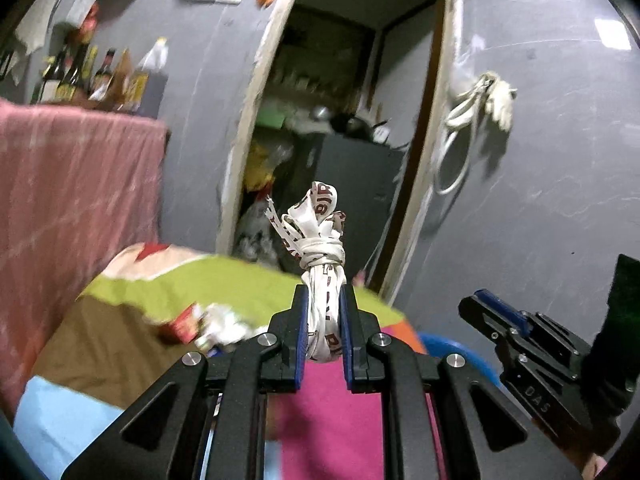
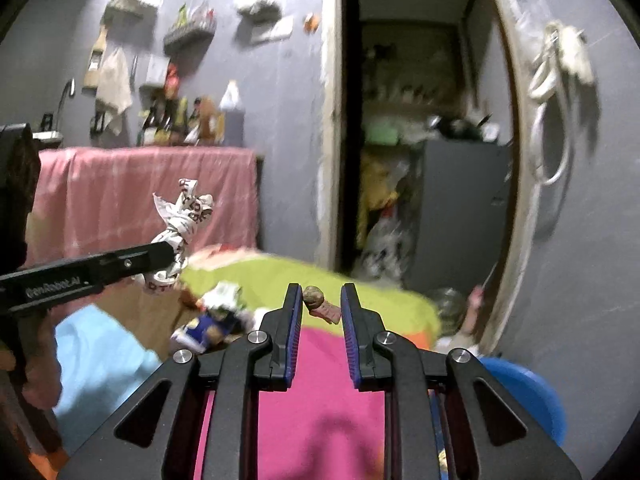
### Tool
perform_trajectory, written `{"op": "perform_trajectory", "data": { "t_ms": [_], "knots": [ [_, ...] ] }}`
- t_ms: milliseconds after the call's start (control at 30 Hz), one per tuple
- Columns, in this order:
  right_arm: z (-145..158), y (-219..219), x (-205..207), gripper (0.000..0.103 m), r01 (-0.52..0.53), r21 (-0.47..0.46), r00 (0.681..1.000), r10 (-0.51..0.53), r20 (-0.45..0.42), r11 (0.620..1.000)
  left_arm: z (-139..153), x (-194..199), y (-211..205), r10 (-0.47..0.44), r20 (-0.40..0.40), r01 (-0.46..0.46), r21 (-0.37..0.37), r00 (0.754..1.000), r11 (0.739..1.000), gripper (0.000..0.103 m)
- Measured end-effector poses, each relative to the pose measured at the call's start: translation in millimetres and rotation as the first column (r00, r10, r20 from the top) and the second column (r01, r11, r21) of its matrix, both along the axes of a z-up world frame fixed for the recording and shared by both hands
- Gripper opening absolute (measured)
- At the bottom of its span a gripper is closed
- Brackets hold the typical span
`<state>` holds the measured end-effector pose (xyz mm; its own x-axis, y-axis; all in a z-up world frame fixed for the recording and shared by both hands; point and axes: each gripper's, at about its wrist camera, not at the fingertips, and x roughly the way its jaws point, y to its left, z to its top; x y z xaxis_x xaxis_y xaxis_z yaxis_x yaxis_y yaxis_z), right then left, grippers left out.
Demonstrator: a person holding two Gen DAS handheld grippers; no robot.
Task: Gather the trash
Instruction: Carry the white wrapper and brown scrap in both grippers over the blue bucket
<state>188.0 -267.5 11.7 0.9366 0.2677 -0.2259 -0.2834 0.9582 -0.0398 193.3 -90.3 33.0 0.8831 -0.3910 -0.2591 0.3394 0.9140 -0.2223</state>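
Left gripper: my left gripper [image 1: 324, 312] is clamped on the knotted wrapper [image 1: 320, 248]; its blue pads press the white strip from both sides; in the right wrist view the same gripper [image 2: 168, 258] reaches in from the left edge with the wrapper [image 2: 182, 220] at its tip.

Knotted wrapper: white with dark red lettering, tied into a knot; held upright, its loose ends standing above the fingertips; lifted clear of the bed; the lettering is too blurred to read.

Right gripper: my right gripper [image 2: 320, 304] stands with its fingers apart and nothing between them; in the left wrist view it [image 1: 476, 304] shows at the lower right, well apart from the wrapper.

Remaining trash: a small brown lump with a pinkish scrap [image 2: 320, 304] lies on the bedspread, seen between my right fingertips but beyond them; a crumpled blue and white packet [image 2: 208, 326] lies to the left of it; a red and silver crumpled packet [image 1: 204, 324] lies near the left gripper.

Bed: patchwork bedspread [image 2: 316, 376] in green, pink, brown and light blue.

Surroundings: a pink cloth [image 2: 140, 192] hangs over a table at the left, bottles [image 2: 180, 120] standing on top; an open doorway [image 2: 416, 140] shows a cluttered dark room; a white cord [image 2: 556, 92] hangs on the grey wall at right; a blue bin [image 2: 524, 396] sits at lower right.
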Motion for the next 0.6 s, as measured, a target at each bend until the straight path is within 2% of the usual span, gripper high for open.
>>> {"op": "perform_trajectory", "data": {
  "t_ms": [167,300,600],
  "knots": [
    [18,-30,-15,0.018,0.073,0.011,0.993,-0.073,0.092,0.997,13,-3,-41,-0.039,0.075,0.039,0.006,0.996,0.999,0.012],
    [26,-58,-16,0.018,0.132,0.014,0.983,-0.133,0.127,0.991,16,1,-72,-0.077,0.103,0.078,-0.001,0.992,0.997,0.012],
    [34,-121,-18,0.018,0.278,0.026,0.938,-0.277,0.209,0.96,16,11,-140,-0.121,0.153,0.128,-0.04,0.981,0.991,0.012]
  ]
}}
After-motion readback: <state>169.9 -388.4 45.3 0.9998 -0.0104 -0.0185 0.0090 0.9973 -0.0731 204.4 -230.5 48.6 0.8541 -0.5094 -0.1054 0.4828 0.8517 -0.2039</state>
